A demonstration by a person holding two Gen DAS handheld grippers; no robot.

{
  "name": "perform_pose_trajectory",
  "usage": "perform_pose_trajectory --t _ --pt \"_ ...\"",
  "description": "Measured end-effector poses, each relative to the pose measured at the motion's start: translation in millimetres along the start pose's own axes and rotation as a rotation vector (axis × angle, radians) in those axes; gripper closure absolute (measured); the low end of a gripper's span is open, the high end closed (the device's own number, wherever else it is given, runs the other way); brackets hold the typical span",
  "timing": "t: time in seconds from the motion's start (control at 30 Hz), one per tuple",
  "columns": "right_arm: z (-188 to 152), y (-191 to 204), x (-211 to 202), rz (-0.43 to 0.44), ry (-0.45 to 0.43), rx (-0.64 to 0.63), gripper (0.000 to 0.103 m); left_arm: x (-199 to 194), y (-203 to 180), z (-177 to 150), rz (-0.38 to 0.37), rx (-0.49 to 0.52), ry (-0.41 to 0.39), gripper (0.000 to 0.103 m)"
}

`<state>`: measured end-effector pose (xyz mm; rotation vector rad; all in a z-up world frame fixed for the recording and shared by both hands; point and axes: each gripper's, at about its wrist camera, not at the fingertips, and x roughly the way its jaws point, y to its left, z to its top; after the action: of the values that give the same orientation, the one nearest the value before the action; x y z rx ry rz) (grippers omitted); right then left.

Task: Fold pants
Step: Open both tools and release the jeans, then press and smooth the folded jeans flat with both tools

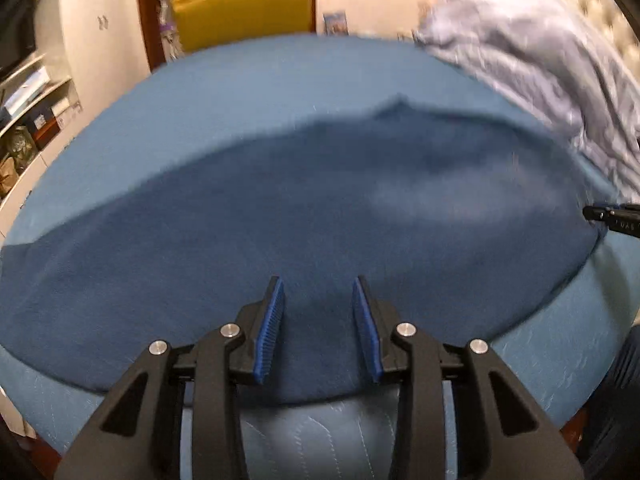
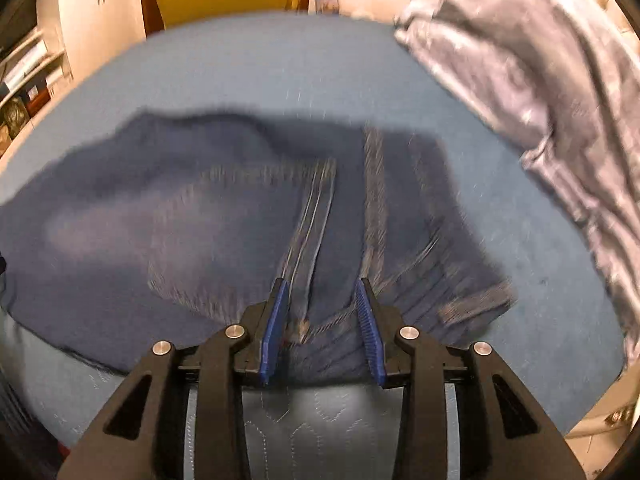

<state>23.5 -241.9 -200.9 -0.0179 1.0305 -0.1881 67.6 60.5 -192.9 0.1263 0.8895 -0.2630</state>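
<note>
Pants laid flat on bed; both grippers released at the near edge.

One pair of denim pants [image 2: 248, 220] lay across the blue bed [image 2: 256, 68], waistband end toward 3 o'clock in the right view, legs running toward 9 o'clock. Judged soft, limp and fairly heavy, with stiffer seams: best pinched at the waistband or a hem edge. Left gripper [image 1: 318, 292] and right gripper [image 2: 322, 294], two in all, had fingers spread, nothing between them. One grey blanket [image 2: 540, 80] was heaped at 2 o'clock.
</note>
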Motion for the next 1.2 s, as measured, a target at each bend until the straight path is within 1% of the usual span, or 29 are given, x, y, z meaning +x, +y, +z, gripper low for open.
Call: perform_pose_trajectory --t 0.03,0.1,0.13,0.2,0.23,0.27,0.3,0.37,0.4,0.43,0.5,0.57,0.6,0.67,0.7,0.73,0.77,0.8,0.83,0.87,0.93,0.97,1.0,1.03,1.1,1.13,1.17,1.2 --pt "-5.5 1.7 -2.0 -0.014 -0.033 -0.026 0.067 5.6 3.8 -9.1 -0.006 -0.007 0.032 0.066" --pt "-9.4 3.0 -2.4 -0.024 -0.035 -0.055 0.066 -0.2 7.9 -20.2 -0.018 0.007 0.006 0.065" --pt "-7.9 2.1 -1.8 -0.019 -0.026 -0.051 0.066 -3.5 13.2 -20.6 -0.034 0.016 0.024 0.065" --pt "-3.0 4.3 -6.8 -0.035 -0.001 -0.055 0.066 -9.8 28.1 -15.7 -0.066 -0.039 0.037 0.068" --pt "2.7 4.6 -11.6 -0.053 0.001 -0.052 0.066 -17.2 43.7 -2.5 -0.077 -0.084 0.001 0.068" --pt "11.3 4.5 -20.0 -0.05 -0.026 -0.042 0.066 -17.5 53.5 10.6 -0.064 -0.099 -0.019 0.068" --pt "18.5 6.9 -23.9 -0.028 -0.051 -0.04 0.066 -14.3 63.9 26.5 -0.043 -0.111 -0.031 0.069" --pt "42.2 11.0 -32.6 0.028 -0.103 -0.059 0.065 3.2 75.5 54.0 -0.044 -0.112 -0.036 0.076" --pt "57.8 10.7 -31.8 0.056 -0.125 -0.059 0.064 10.8 76.8 63.5 -0.046 -0.105 -0.038 0.076" --pt "74.3 7.9 -25.1 0.065 -0.133 -0.046 0.064 23.7 77.6 76.1 -0.055 -0.095 -0.026 0.076" --pt "103.3 2.5 -7.3 0.056 -0.128 -0.03 0.065 49.3 76.7 91.0 -0.079 -0.063 0.015 0.076" --pt "128.9 -4.5 12.4 0.045 -0.126 -0.027 0.065 80.6 80.4 99.1 0.002 -0.03 0.085 0.077" --pt "137.2 -6.3 21.1 0.051 -0.124 -0.042 0.065 88.4 91.0 97.2 0.032 -0.061 0.106 0.076" --pt "148.4 -10.7 41.9 0.031 -0.085 -0.076 0.065 85.7 110.2 94.9 0.021 -0.134 0.099 0.078" --pt "151.9 -14.7 55.1 0.01 -0.06 -0.08 0.065 83.3 113.7 95.2 0.054 -0.138 0.099 0.078" --pt "155.5 -21.0 66.4 -0.001 -0.039 -0.077 0.065 78.4 116.9 94.6 0.115 -0.129 0.09 0.079" --pt "156.3 -27.6 75.1 0.009 -0.023 -0.069 0.064 74.0 116.7 95.8 0.117 -0.133 0.075 0.081" --pt "155.6 -29.2 77.4 0.013 -0.024 -0.072 0.064 69.9 115.0 98.0 0.081 -0.142 0.057 0.08" --pt "154.3 -26.7 77.8 -0.007 -0.035 -0.097 0.064 65.1 110.0 98.3 0.023 -0.135 0.041 0.08" --pt "153.3 -22.6 77.5 -0.026 -0.043 -0.117 0.064 62.8 100.0 97.9 -0.009 -0.098 0.031 0.079" --pt "149.6 -19.0 81.6 -0.055 -0.061 -0.135 0.064 66.7 81.9 97.2 -0.047 -0.028 0.028 0.075" --pt "147.4 -17.2 82.0 -0.059 -0.064 -0.132 0.064 72.6 80.5 95.8 -0.054 -0.028 0.048 0.071" --pt "147.1 -17.2 83.3 -0.064 -0.067 -0.128 0.064 84.4 86.5 93.4 -0.029 -0.058 0.091 0.072" --pt "146.7 -16.4 83.1 -0.071 -0.068 -0.124 0.064 91.8 86.4 94.7 -0.023 -0.082 0.092 0.072" --pt "147.2 -13.6 81.4 -0.09 -0.067 -0.116 0.064 86.8 98.0 96.6 -0.025 -0.128 0.081 0.072" --pt "147.5 -12.9 78.1 -0.095 -0.074 -0.107 0.064 77.2 109.8 93.7 0.02 -0.132 0.069 0.069" --pt "146.6 -12.2 72.9 -0.1 -0.086 -0.097 0.064 69.8 120.2 91.1 0.047 -0.133 0.059 0.065" --pt "146.0 -12.1 62.3 -0.121 -0.108 -0.082 0.062 57.6 138.1 84.2 0.063 -0.158 0.046 0.065"
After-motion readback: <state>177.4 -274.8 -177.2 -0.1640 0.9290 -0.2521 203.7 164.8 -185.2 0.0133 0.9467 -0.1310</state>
